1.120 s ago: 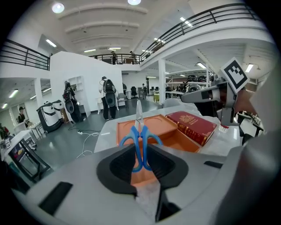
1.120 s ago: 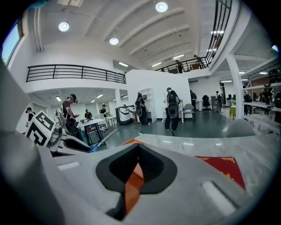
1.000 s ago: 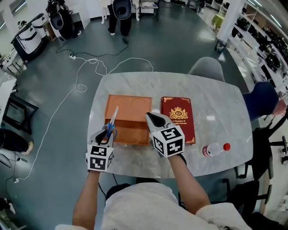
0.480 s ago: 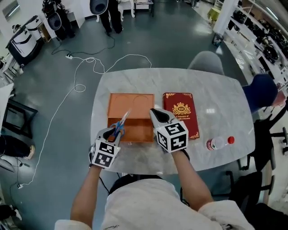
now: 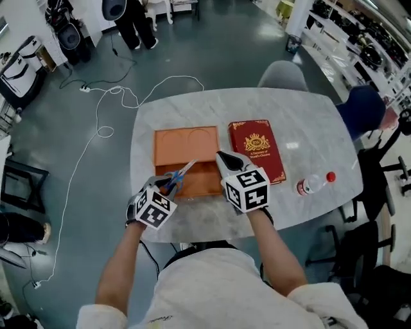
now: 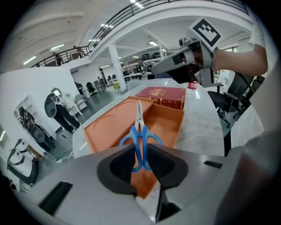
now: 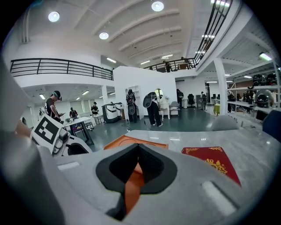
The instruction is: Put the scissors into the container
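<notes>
Jaws of the left gripper (image 6: 141, 158) are closed on the blue handles of the scissors (image 6: 139, 132), whose shut blades point straight ahead and away from them. Those of the right gripper (image 7: 138, 151) are pressed together with nothing between them. The task looks close to its end but is not finished. The scissors hang in the grip just above the orange container (image 5: 183, 141), over its recessed near section, which lies directly beneath and ahead of the left jaws. What seems left is to lower them into that recess and let go. Around both sets of jaws is a big open hall with a grey floor (image 5: 77, 148). A white cable (image 5: 115, 103) trails across it far ahead of the left jaws, and a person (image 5: 131, 19) stands beyond that. The pale marble bench (image 5: 302, 128) carries everything else. A red book (image 5: 257, 157) lies just right of the right jaws beside the container. A small red-capped bottle (image 5: 313, 184) lies further right.
</notes>
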`<action>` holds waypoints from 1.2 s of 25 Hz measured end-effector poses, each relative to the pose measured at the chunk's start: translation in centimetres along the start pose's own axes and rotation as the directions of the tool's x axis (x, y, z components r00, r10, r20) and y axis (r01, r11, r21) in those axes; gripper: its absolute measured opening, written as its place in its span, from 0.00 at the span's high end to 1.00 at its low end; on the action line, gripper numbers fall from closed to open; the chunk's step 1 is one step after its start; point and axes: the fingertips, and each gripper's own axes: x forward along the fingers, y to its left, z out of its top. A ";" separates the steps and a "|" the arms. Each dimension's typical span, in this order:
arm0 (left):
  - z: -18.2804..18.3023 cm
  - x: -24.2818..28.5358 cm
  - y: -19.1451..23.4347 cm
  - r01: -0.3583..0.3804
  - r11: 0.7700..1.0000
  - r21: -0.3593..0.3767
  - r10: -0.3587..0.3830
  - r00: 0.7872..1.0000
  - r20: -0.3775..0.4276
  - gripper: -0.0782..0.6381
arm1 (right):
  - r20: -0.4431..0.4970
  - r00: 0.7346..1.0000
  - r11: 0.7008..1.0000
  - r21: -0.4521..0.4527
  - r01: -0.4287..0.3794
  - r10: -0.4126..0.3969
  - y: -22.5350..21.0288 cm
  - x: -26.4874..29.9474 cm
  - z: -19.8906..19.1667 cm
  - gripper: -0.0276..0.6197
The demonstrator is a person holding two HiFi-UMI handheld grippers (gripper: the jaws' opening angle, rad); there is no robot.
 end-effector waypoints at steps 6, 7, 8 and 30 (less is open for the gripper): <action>-0.1 1.1 -0.4 0.083 0.990 0.112 -0.078 0.996 -0.048 0.78 | -0.010 0.999 0.999 0.014 0.044 -0.044 -0.3 -0.5 -0.5 0.95; -0.1 1.3 -0.4 0.096 0.987 0.126 -0.089 0.994 -0.057 0.78 | -0.013 0.999 0.999 0.016 0.047 -0.047 -0.4 -0.6 -0.7 0.95; -0.1 1.6 -0.5 0.108 0.984 0.139 -0.099 0.993 -0.067 0.78 | -0.016 0.999 0.999 0.017 0.050 -0.050 -0.4 -0.6 -0.9 0.95; -0.4 5.8 -1.6 0.300 0.902 0.309 -0.210 0.933 -0.293 0.78 | -0.028 0.995 0.995 0.043 0.092 -0.091 -2.4 -0.5 -2.3 0.95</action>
